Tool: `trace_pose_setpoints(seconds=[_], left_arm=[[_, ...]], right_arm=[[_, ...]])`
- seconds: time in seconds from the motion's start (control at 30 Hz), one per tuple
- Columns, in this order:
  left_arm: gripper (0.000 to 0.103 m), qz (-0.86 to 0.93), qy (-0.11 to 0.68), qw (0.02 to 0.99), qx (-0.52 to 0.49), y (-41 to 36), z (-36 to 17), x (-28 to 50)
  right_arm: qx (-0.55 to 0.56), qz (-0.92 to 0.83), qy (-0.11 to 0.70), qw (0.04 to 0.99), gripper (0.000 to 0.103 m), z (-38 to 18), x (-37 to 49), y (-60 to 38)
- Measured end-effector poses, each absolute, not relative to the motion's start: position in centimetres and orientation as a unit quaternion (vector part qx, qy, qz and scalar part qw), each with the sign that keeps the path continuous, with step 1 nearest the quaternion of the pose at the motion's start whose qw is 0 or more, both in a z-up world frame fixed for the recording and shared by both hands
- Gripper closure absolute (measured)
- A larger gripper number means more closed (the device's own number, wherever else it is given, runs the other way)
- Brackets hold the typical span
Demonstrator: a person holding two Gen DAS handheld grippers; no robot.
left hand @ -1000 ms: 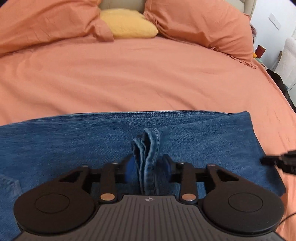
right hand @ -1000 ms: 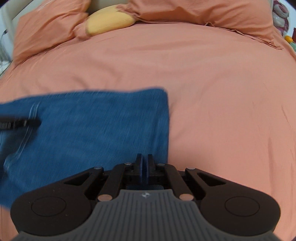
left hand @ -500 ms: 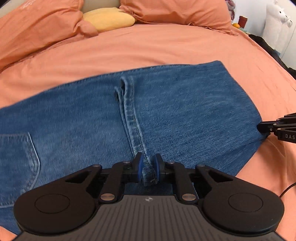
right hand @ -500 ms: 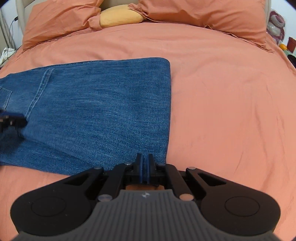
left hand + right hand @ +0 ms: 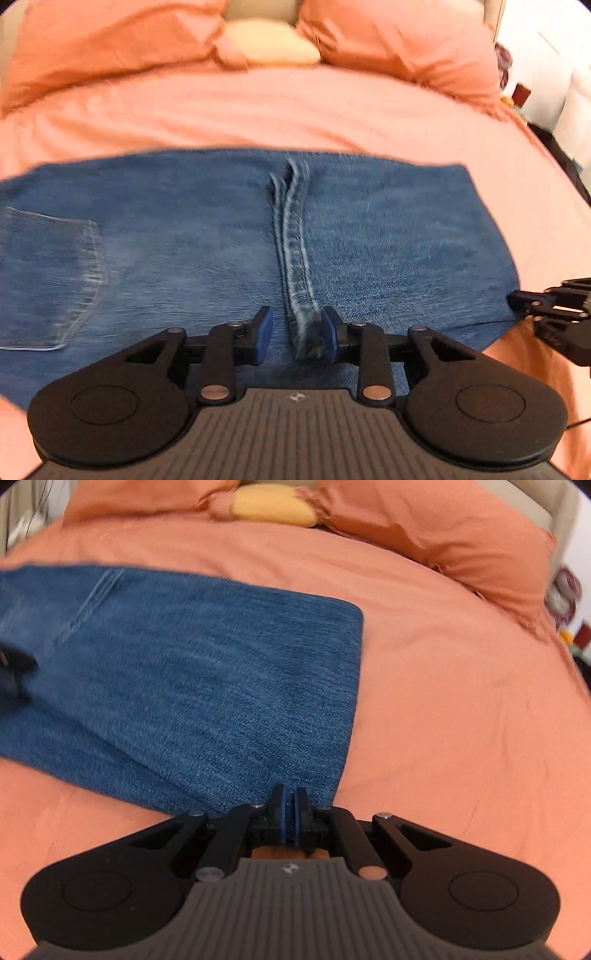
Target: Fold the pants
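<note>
Folded blue jeans (image 5: 388, 240) lie flat across the orange bed sheet (image 5: 295, 110). A raised hem seam (image 5: 295, 251) runs down their middle, and a back pocket (image 5: 55, 277) shows at the left. My left gripper (image 5: 295, 321) is opening. The seam's near end sits between the jaws against the right pad, with the left pad clear of it. My right gripper (image 5: 290, 794) is shut, its tips at the near right corner of the jeans (image 5: 203, 686). Whether cloth is pinched there I cannot tell. The right gripper (image 5: 517, 297) also shows at that corner in the left wrist view.
Two orange pillows (image 5: 399, 48) and a yellow cushion (image 5: 273, 507) lie at the head of the bed. Bare sheet (image 5: 461, 701) stretches right of the jeans. The bed's right edge (image 5: 554, 155) drops off toward dark items and a white wall.
Half a second ago my left gripper was pinched on the hem seam; now its jaws have spread. The jeans lie flatter than a second ago. The right gripper stayed shut at the corner.
</note>
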State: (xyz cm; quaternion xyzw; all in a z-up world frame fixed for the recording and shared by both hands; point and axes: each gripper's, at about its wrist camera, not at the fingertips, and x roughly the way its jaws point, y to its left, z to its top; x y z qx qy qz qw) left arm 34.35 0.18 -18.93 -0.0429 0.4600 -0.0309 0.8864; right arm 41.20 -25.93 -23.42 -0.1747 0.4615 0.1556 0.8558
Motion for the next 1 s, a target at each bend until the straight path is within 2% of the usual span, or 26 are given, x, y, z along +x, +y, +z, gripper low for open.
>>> trace_pose_setpoints(seconds=[0.03,0.13,0.27,0.37,0.43,0.63,0.87,1.0], left_arm=[[0.065,-0.026,0.454,0.889,-0.042,0.4,-18.2,33.5],[0.048,-0.010,0.440,0.897,-0.046,2.0,-16.2,31.1],[0.042,0.016,0.414,0.907,-0.072,5.3,-14.0,29.1],[0.036,0.035,0.397,0.912,-0.097,7.9,-12.8,28.2],[0.031,0.051,0.383,0.915,-0.115,9.6,-12.4,27.7],[0.024,0.096,0.368,0.909,-0.171,15.8,-12.5,26.7],[0.019,0.155,0.358,0.881,-0.269,23.8,-14.7,25.8],[0.018,0.176,0.349,0.873,-0.291,27.4,-16.1,25.0]], right_arm=[[-0.195,0.156,0.463,0.850,0.103,-23.3,41.2,-25.4],[-0.259,0.159,0.456,0.837,0.102,-22.7,40.8,-24.0],[-0.311,0.175,0.428,0.830,0.098,-21.0,39.9,-22.2],[-0.313,0.205,0.411,0.831,0.082,-19.1,39.6,-20.5],[-0.322,0.226,0.396,0.830,0.080,-18.0,39.4,-18.7],[-0.364,0.280,0.371,0.807,0.074,-16.1,38.7,-12.6],[-0.397,0.308,0.365,0.784,0.074,-17.0,40.0,-6.9],[-0.416,0.330,0.374,0.761,0.074,-18.0,41.6,-4.2]])
